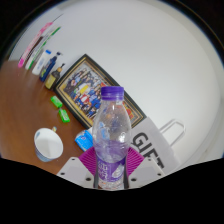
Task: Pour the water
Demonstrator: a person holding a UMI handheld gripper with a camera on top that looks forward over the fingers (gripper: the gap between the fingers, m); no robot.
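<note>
A clear plastic water bottle [111,135] with a purple cap and purple label stands upright between my fingers. My gripper [110,165] is shut on the bottle, with the magenta pads [87,158] pressing both sides at label height. A white cup [48,143] with a blue inside sits on the wooden table [25,110] to the left of the bottle, apart from it. The bottle's base is hidden between the fingers.
A framed colourful picture [88,88] leans against the white wall behind the bottle. A white gift bag [150,140] with dark letters stands to the right. Green and blue small items [66,112] lie near the frame. Several bottles [46,65] stand farther back left.
</note>
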